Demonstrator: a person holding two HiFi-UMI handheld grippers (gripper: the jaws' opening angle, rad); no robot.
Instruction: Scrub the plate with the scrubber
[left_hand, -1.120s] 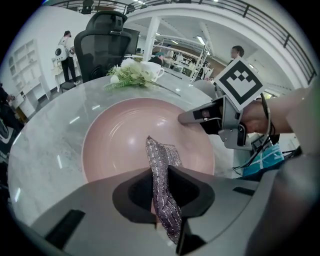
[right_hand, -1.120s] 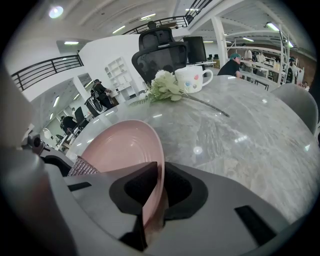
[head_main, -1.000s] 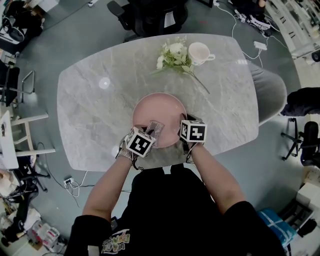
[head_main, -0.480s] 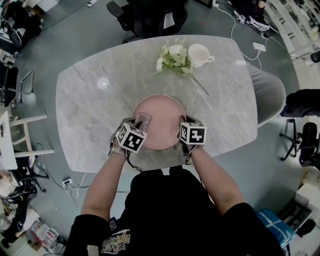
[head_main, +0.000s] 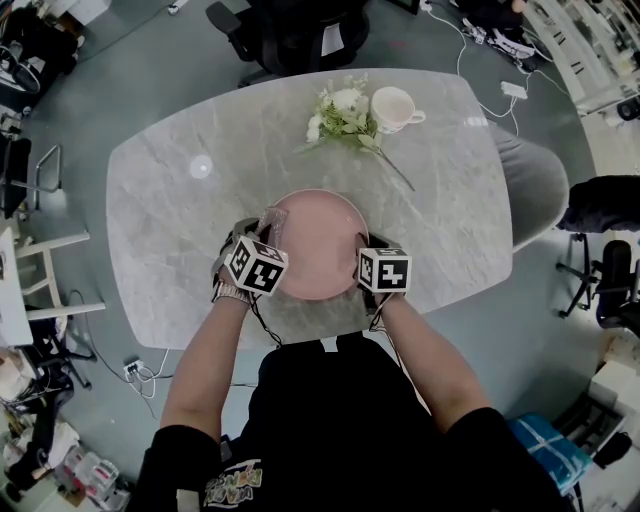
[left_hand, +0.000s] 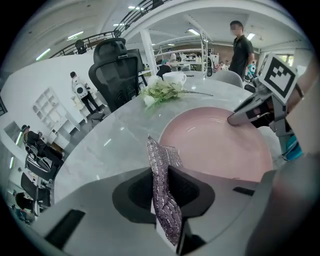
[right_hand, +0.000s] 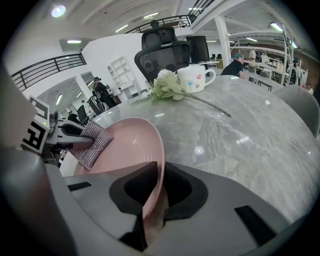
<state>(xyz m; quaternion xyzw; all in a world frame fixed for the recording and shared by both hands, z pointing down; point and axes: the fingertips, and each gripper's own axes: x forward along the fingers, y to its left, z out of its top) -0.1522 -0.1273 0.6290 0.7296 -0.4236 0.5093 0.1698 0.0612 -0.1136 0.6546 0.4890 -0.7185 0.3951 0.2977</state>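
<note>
At the plate's 9 o'clock rim, the left claw (head_main: 268, 230) is clamped on the scrubber (head_main: 273, 220), a thin silvery pad pinched by one edge. Can't tell if it touches the plate. Risk: the pad looks floppy, so it may fold or slide out of the claw under pressure, or a stroke may run off the rim onto the desk (head_main: 170, 230). The pink plate (head_main: 318, 245) sits near the desk's 6 o'clock edge. The right claw (head_main: 362, 252) pinches its rim at 4 o'clock, gap narrow. That's a one-point hold, so a hard push at 9 could pivot or tip the plate. Both forearms come in from 6, claws pitched steeply down and converging on the plate.
</note>
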